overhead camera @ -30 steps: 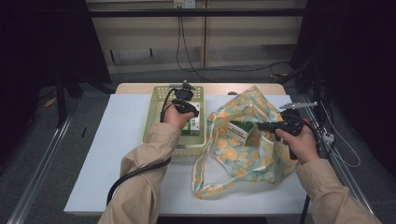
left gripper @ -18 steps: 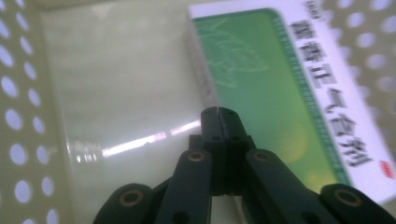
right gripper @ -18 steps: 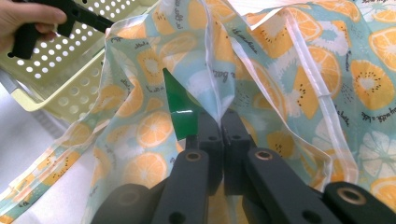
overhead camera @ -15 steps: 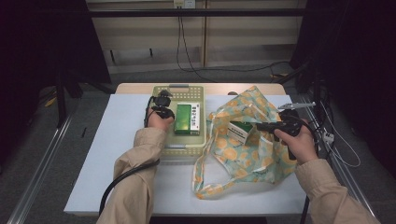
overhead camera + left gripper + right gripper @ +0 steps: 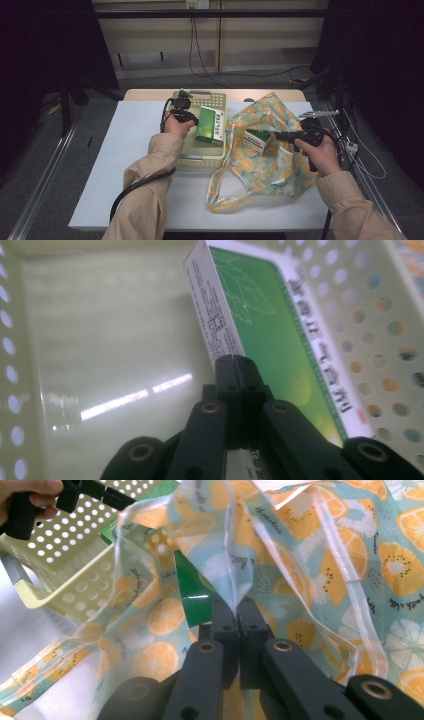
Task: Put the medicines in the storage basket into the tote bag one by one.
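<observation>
A green box (image 5: pixel 210 125) lies flat in the pale yellow perforated basket (image 5: pixel 200 161). My left gripper (image 5: pixel 192 119) is inside the basket at the box's left side, jaws shut with nothing between them. In the left gripper view the shut tips (image 5: pixel 235 365) sit at the near long edge of the green box (image 5: pixel 280 345). A fruit-print cloth bag (image 5: pixel 270 170) lies right of the basket with a white and green box (image 5: pixel 256 140) in its mouth. My right gripper (image 5: pixel 278 135) is shut on the bag's rim; the right gripper view shows fabric pinched at the tips (image 5: pixel 235 604).
The white table (image 5: pixel 125 165) has free room left of the basket and along the front edge. Cables and a dark stand crowd the floor at the right. The basket's wall (image 5: pixel 65 570) stands close beside the lifted bag (image 5: pixel 310 555).
My left gripper has shifted left off the green box, which now shows whole in the basket. The right hand and the bag have stayed put.
</observation>
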